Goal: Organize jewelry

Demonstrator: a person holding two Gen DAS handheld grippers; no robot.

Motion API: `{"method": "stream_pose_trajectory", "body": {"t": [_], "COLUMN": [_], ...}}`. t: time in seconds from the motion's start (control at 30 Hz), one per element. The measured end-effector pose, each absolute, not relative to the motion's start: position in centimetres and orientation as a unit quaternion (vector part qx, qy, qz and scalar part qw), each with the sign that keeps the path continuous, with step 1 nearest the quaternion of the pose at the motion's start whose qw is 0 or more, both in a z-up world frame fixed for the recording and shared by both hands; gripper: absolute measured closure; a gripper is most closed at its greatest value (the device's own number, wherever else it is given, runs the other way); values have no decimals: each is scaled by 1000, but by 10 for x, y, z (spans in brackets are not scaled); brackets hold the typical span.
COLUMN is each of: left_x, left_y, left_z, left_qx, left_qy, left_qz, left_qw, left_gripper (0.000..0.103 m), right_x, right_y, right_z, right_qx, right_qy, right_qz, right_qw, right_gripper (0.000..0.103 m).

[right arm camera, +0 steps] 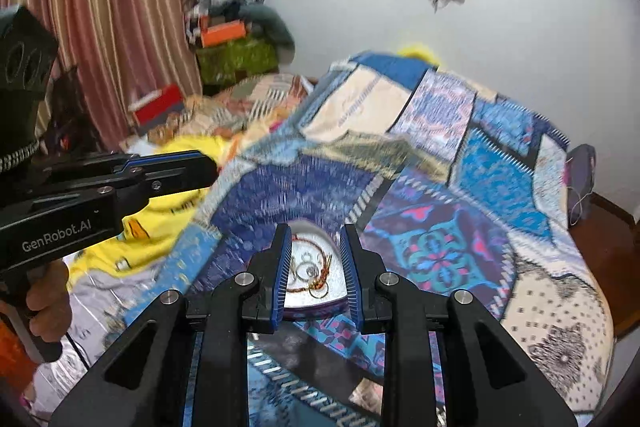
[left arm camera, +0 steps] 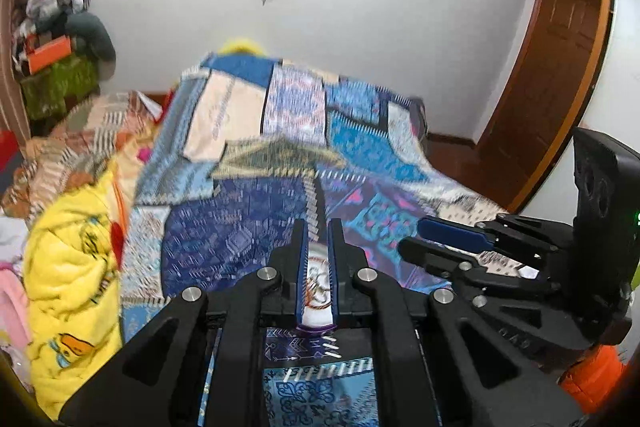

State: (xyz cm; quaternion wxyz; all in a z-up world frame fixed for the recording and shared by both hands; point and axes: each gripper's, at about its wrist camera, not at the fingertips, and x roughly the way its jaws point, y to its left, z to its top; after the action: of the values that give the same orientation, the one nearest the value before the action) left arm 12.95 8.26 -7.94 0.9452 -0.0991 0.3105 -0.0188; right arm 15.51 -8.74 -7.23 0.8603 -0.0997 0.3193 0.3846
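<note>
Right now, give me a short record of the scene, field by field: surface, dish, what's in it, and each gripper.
surface: patchwork quilt over a bed
dish: white dish with a purple rim, lying on the quilt
contents: rings and a beaded bracelet, tangled together
left gripper: jaws shut, nothing visibly gripped; dish seen beyond them
right gripper: jaws slightly apart, holding nothing, dish framed between them from above
beside quilt: yellow blanket
picture quality: motion-blurred
</note>
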Motion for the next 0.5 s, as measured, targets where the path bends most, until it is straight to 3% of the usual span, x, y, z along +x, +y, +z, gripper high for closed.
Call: {"method": "stream_pose_trajectory", "body": {"t": [0.2, 0.4, 0.43, 0.5], "left_x": [74, 16, 7, -7], "left_y": [57, 40, 38, 36], "left_z": [-20, 20, 25, 33], "left_qx": [-57, -46, -48, -48], "left_qy": [220, 131, 119, 98], "left_qz": [3, 22, 23, 26], "left_qw": [974, 990, 991, 994], "left_gripper": [87, 65, 63, 58], "right_x": [117, 67, 60, 45], "right_y": [-121, -148, -151, -156], "right_z": [-12, 35, 40, 48], "right_qx": [-53, -14, -10, -2], "right_qy": [250, 169, 157, 133], "right_qz": [365, 357, 355, 349], "right_qw": [895, 918, 922, 928], "right_gripper": [80, 80, 78, 60]}}
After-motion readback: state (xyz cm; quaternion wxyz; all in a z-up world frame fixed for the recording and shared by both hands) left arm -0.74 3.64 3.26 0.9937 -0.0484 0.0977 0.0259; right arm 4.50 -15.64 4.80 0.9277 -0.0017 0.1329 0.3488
